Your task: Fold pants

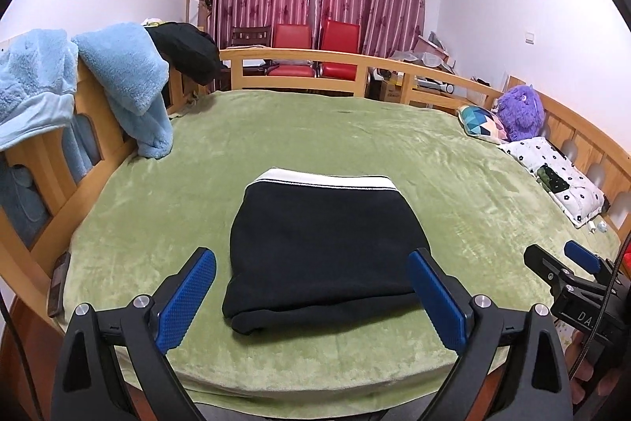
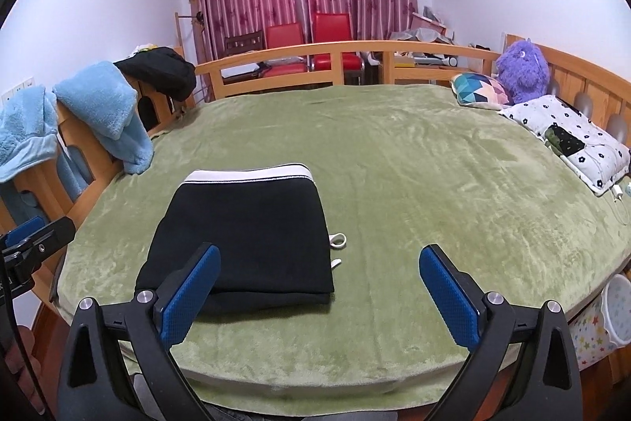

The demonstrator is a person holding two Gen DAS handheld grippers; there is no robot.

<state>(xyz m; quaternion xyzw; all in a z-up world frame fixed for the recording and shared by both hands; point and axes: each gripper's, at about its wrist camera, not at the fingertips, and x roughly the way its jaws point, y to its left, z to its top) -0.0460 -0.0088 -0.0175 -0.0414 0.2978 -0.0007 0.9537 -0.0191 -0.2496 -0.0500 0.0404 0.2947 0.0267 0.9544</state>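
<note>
The black pants (image 1: 323, 247) lie folded into a compact rectangle on the green bed cover (image 1: 453, 184), their white waistband at the far edge. My left gripper (image 1: 311, 259) hovers above the near edge of the bundle, open wide, nothing between its blue pads. In the right wrist view the pants (image 2: 244, 239) sit at the left, with white drawstring ends (image 2: 338, 241) poking out on their right side. My right gripper (image 2: 319, 255) is open and empty, hovering over the bundle's near right corner and bare cover. The right gripper (image 1: 568, 263) also shows at the right edge of the left wrist view.
A wooden bed frame (image 1: 355, 64) rings the bed. Light blue blankets (image 1: 130, 81) and a dark garment (image 1: 185, 50) hang over the left rail. Pillows (image 2: 572, 141) and a purple plush toy (image 2: 522, 70) lie at the right. Red chairs (image 1: 315, 46) stand beyond the footboard.
</note>
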